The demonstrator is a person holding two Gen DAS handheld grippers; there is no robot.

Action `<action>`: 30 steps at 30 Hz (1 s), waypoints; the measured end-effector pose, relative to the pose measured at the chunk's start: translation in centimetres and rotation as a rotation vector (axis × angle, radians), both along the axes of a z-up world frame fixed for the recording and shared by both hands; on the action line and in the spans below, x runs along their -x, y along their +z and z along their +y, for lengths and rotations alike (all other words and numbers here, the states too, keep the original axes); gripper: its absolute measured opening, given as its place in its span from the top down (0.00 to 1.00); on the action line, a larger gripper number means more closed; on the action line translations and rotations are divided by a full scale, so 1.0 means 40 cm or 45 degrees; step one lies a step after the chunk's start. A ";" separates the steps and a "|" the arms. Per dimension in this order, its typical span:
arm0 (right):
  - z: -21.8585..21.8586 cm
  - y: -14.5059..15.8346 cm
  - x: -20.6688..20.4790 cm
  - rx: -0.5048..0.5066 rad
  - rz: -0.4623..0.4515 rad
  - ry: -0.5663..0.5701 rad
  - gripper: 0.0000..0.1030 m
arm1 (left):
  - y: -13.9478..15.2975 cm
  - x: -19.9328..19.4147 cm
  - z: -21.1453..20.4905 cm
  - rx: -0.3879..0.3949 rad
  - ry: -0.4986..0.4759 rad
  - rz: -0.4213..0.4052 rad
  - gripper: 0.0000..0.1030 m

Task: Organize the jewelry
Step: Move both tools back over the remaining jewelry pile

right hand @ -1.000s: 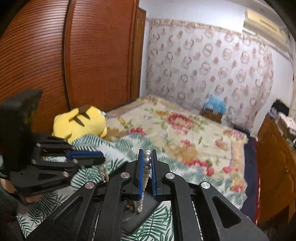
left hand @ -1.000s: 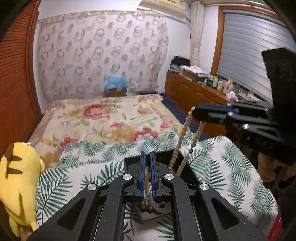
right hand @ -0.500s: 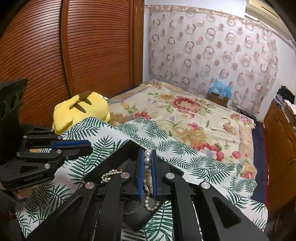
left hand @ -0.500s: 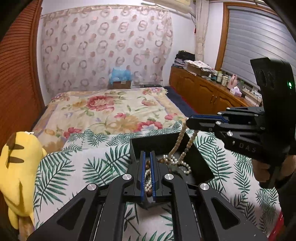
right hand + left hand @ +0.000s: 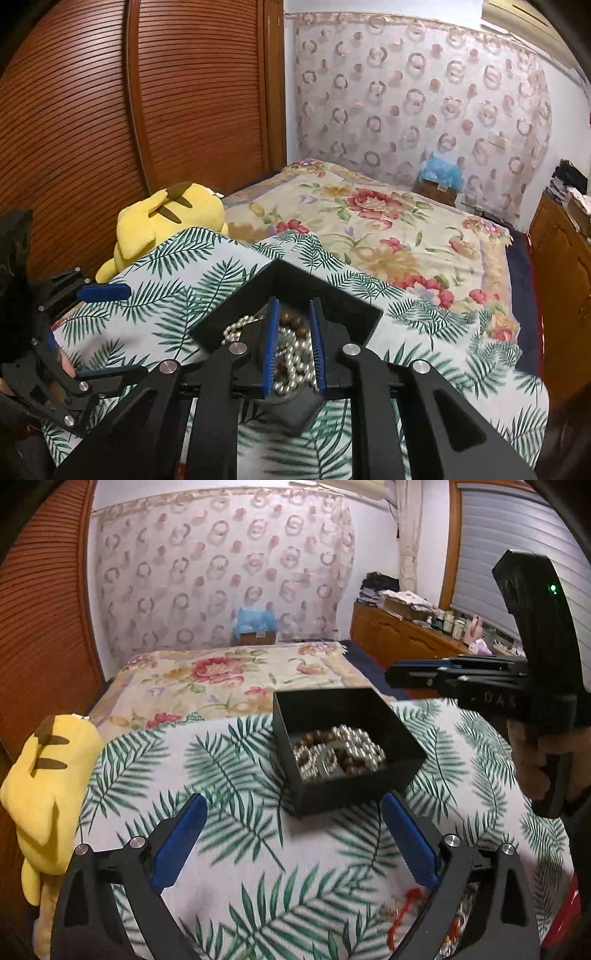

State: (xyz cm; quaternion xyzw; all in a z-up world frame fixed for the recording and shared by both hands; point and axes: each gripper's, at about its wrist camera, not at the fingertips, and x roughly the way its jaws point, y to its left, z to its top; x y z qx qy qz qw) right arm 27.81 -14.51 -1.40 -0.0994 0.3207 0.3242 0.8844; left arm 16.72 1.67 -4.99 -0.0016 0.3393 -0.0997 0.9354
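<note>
A black open box (image 5: 369, 775) stands on the palm-leaf cloth (image 5: 229, 775). A pearl necklace (image 5: 356, 744) and a brown bead string (image 5: 310, 740) lie heaped in it. My left gripper (image 5: 291, 812) is wide open and empty, just in front of the box. My right gripper (image 5: 293, 317) is partly open and empty, right above the pearl necklace (image 5: 295, 363) in the box (image 5: 347, 314). It also shows at the right of the left wrist view (image 5: 391, 674). A red beaded piece (image 5: 404, 908) lies on the cloth at the near right.
A yellow plush toy (image 5: 44, 786) lies at the cloth's left edge. Behind is a bed with a floral cover (image 5: 229, 679). A wooden louvred wardrobe (image 5: 147, 110) stands on the left, a wooden cabinet (image 5: 399, 642) on the right.
Both grippers have let go of the necklace, which now lies in the box. The left gripper has opened wide and pulled back; the right has opened partly.
</note>
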 end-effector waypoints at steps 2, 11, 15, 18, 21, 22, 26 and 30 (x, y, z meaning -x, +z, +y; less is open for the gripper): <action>-0.016 -0.009 0.040 -0.011 -0.001 -0.007 0.82 | -0.014 0.021 0.003 0.014 -0.005 0.019 0.08; -0.080 -0.074 0.215 -0.025 0.044 -0.026 0.65 | -0.074 0.098 -0.025 -0.032 -0.039 0.060 0.08; -0.100 -0.114 0.288 -0.018 0.086 -0.021 0.65 | -0.093 0.129 -0.039 -0.050 -0.055 0.076 0.08; -0.108 -0.138 0.327 -0.012 0.108 -0.022 0.65 | -0.105 0.145 -0.048 -0.060 -0.057 0.099 0.08; -0.115 -0.159 0.353 -0.013 0.132 -0.016 0.56 | -0.114 0.164 -0.054 -0.060 -0.075 0.115 0.08; -0.116 -0.164 0.359 -0.016 0.136 -0.011 0.53 | -0.116 0.169 -0.054 -0.057 -0.081 0.118 0.08; -0.104 -0.185 0.384 -0.022 0.164 0.017 0.53 | -0.130 0.185 -0.050 -0.037 -0.074 0.150 0.08; -0.095 -0.206 0.404 -0.028 0.190 0.043 0.44 | -0.138 0.196 -0.048 -0.062 -0.060 0.170 0.08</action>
